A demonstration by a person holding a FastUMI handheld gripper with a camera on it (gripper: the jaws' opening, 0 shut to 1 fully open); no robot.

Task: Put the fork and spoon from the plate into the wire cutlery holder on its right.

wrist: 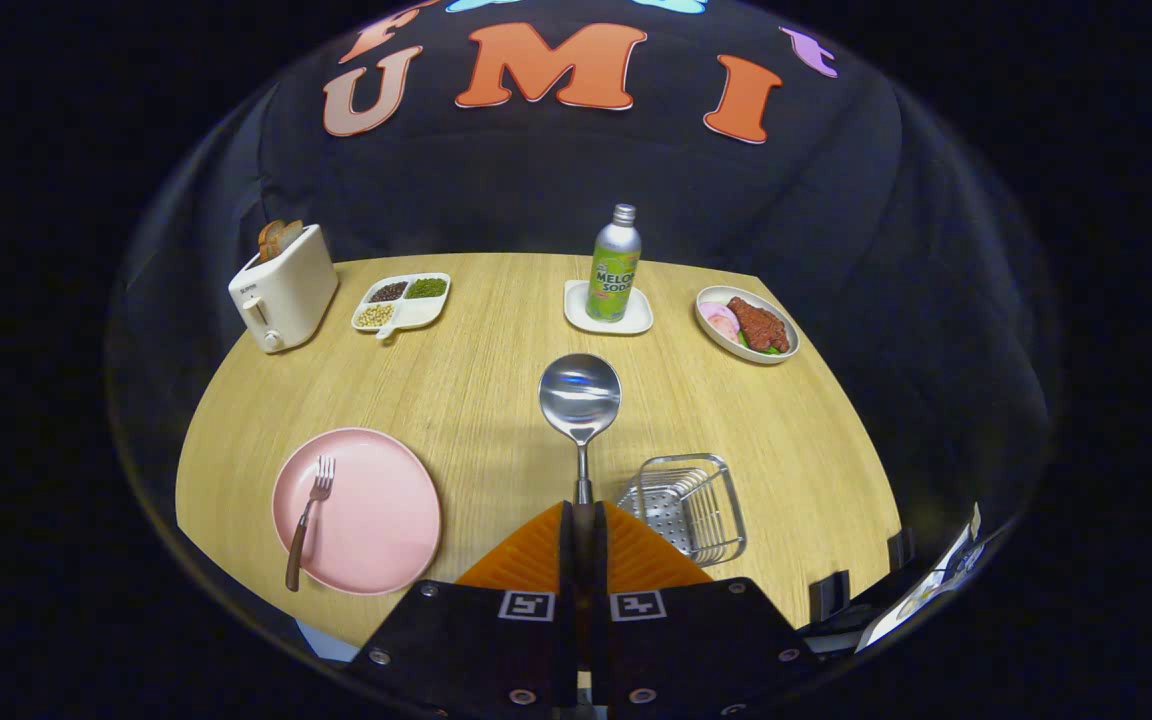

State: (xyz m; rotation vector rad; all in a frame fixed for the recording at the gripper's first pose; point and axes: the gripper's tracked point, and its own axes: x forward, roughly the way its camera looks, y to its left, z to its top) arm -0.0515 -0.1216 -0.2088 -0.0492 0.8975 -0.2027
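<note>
My gripper [583,510] is shut on the handle of a steel spoon [580,398], whose bowl sticks out ahead of the orange fingers [528,555], raised above the wooden table. The pink plate [376,520] lies to the left of the fingers, and a fork [306,520] with a brown handle rests on its left side. The wire cutlery holder [688,500] sits on the table just right of the fingers, partly hidden behind the right finger.
At the back of the table [496,400] stand a white toaster [283,287] with bread, a divided snack tray [402,303], a soda bottle [614,265] on a white coaster, and an oval dish [747,323] of food.
</note>
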